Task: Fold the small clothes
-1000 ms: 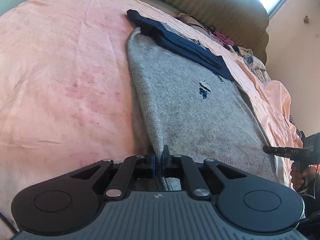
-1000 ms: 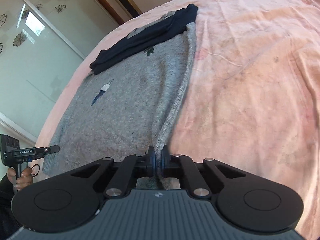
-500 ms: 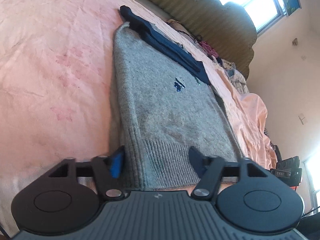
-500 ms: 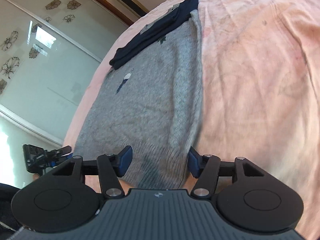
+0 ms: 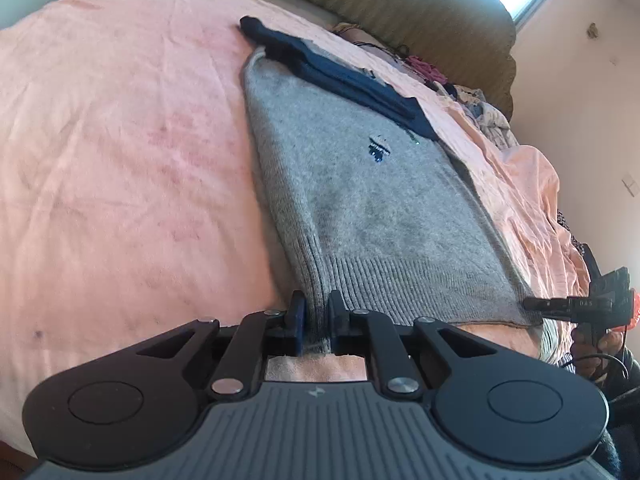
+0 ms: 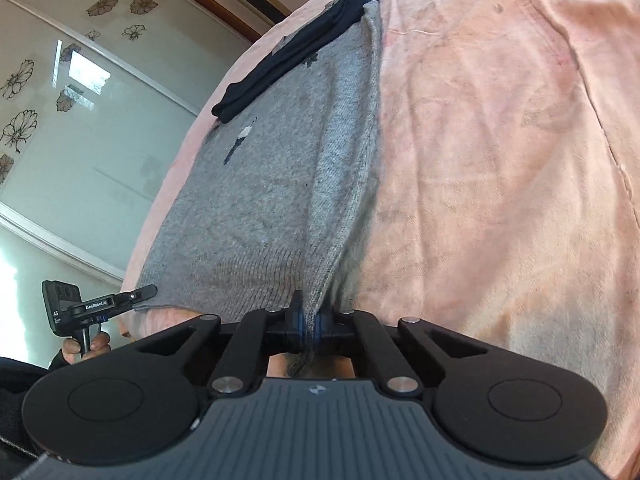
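Observation:
A grey knit sweater (image 5: 360, 200) lies flat on the pink bedsheet (image 5: 120, 160), hem towards me. A navy part (image 5: 332, 76) lies folded across its far end. My left gripper (image 5: 317, 314) is at the hem's left corner; its jaws are closing and the pads pinch a bunched ridge of ribbed knit. In the right wrist view the same sweater (image 6: 260, 200) shows a raised fold along its right edge. There my right gripper (image 6: 309, 320) is closing too, with the hem's right corner squeezed between its pads. Each gripper also shows in the other's view, the right gripper (image 5: 532, 303) and the left gripper (image 6: 150, 291).
A padded olive headboard (image 5: 400, 4) and a heap of loose clothes (image 5: 472, 96) lie beyond the sweater. A glass sliding door with flower prints (image 6: 80, 120) runs along the bed's far side. A person's hand (image 6: 84, 350) holds the left handle. Bare sheet (image 6: 500, 160) spreads right.
Both grippers, shut on the sweater's edges a second ago, opened wide around the hem and have now closed on its two corners again. The fabric at each corner is bunched up.

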The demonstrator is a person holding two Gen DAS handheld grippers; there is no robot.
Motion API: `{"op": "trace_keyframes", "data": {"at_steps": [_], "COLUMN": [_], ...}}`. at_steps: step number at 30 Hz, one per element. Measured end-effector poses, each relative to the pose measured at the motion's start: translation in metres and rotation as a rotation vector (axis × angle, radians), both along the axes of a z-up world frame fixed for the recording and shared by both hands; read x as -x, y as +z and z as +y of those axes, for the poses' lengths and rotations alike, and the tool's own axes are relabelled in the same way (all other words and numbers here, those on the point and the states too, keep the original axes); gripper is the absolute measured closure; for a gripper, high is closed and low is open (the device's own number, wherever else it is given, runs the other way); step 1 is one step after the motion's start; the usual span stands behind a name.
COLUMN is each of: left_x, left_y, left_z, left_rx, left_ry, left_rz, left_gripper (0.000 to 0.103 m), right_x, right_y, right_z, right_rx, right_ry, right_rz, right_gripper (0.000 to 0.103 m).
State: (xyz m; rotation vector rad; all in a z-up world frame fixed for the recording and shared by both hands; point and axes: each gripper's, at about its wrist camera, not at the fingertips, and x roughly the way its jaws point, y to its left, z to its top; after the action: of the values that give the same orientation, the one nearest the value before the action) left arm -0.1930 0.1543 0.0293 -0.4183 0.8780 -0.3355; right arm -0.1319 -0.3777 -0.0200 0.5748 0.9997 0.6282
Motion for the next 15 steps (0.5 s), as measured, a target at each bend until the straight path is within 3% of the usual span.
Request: {"op": "trace_keyframes", "data": {"at_steps": [2, 3, 4, 5, 6, 8, 10, 12, 15], "left_x": [-0.002, -0.008, -0.019, -0.033, -0.05, -0.09, -0.137, -0.18, -0.219], "left_y": [0.023, 0.035, 0.046, 0.054, 0.058, 0.056, 0.045, 0.026, -0.009], "left_z": [0.009, 0.008, 0.003, -0.007, -0.019, -0.05, -0.082, -0.107, -0.125], "left_rx": [-0.046, -0.097, -0.157, -0.21, -0.25, -0.296, -0.309, -0.314, -0.437], "left_ry": [0.041, 0.073, 0.111, 0.146, 0.174, 0.197, 0.181, 0.151, 0.171], "left_rz": [-0.076, -0.131, -0.183, -0.23, -0.281, -0.342, -0.328, -0.295, -0.197], "left_gripper": [0.089, 0.078, 0.049, 0.03, 0.004, 0.004, 0.004, 0.004, 0.004], "right_x": [0.0, -0.003, -0.011, -0.021, -0.037, -0.073, -0.117, -0.169, -0.23], "right_y": [0.018, 0.029, 0.043, 0.054, 0.065, 0.076, 0.075, 0.062, 0.033], "right_z": [-0.004, -0.006, -0.005, 0.0, 0.009, 0.034, 0.067, 0.096, 0.13], "right_rx": [0.037, 0.049, 0.066, 0.086, 0.104, 0.125, 0.13, 0.139, 0.248], "right_ry": [-0.053, -0.088, -0.123, -0.139, -0.15, -0.18, -0.184, -0.204, -0.25], "right_rz": [-0.065, -0.103, -0.152, -0.196, -0.24, -0.304, -0.346, -0.334, -0.293], "right_gripper": [0.066, 0.05, 0.046, 0.046, 0.045, 0.033, 0.018, 0.016, 0.017]}}
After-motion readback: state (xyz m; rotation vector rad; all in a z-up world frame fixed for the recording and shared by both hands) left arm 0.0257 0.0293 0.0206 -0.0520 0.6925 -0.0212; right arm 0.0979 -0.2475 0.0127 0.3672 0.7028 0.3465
